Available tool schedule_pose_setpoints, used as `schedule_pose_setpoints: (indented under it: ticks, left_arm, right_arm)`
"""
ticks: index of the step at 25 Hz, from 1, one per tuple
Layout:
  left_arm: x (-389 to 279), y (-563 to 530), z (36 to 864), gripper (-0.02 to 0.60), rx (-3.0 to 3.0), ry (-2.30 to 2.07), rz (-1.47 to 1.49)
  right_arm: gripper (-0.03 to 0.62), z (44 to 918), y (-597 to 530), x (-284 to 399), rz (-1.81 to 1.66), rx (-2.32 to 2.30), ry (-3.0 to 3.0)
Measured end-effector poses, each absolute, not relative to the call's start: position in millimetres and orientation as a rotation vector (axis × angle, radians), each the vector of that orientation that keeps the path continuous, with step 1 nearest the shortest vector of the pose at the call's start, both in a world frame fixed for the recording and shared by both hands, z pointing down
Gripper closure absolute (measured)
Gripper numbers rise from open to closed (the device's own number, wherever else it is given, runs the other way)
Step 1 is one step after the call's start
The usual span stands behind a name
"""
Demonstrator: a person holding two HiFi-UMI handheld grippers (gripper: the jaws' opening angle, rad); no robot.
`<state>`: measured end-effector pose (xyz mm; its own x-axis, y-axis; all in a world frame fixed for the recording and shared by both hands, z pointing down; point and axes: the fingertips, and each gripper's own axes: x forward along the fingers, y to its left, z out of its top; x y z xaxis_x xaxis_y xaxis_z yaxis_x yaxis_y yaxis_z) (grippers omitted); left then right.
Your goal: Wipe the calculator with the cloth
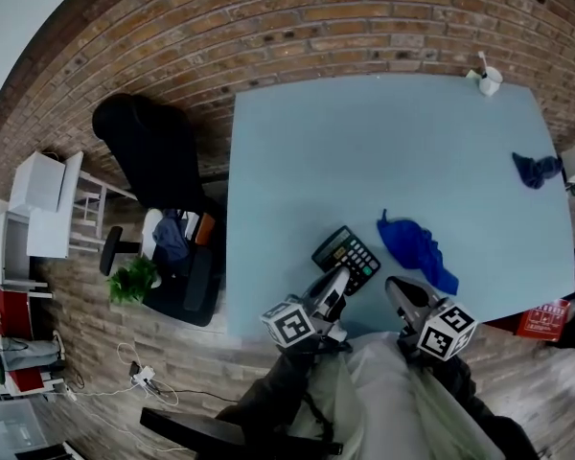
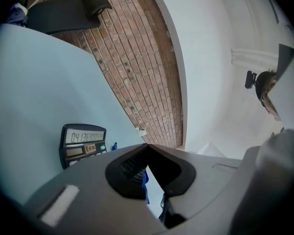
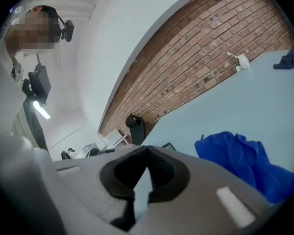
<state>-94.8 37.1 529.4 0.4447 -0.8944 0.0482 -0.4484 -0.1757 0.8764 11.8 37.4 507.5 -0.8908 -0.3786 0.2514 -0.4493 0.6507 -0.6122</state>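
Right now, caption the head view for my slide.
Shut and empty, the left gripper and right gripper sit at the table's near edge by the calculator and nearer blue cloth.

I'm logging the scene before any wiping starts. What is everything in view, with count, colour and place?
table: one, light blue, centre, by the brick wall
calculator: one, black, near table edge, just ahead of the left gripper
cloth: one, bright blue, crumpled, right of the calculator
second cloth: one, dark blue, table's right edge
small container: one, white, far right table corner
office chair: one, black, left of the table
plant: one, green, on the floor by the chair
shelf unit: one, white, far left
left gripper: one, grey, shut, empty
right gripper: one, grey, shut, empty
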Motion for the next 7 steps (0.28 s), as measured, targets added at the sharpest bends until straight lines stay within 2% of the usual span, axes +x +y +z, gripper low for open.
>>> schedule_pose_setpoints:
  ticks: [7]
  left_arm:
    - [-88.3,41.7,538.9,0.577,1.784,-1.130,-0.601]
  right_arm:
    - [0.592,518.7,47.0,10.6,1.072,0.644,-2.731]
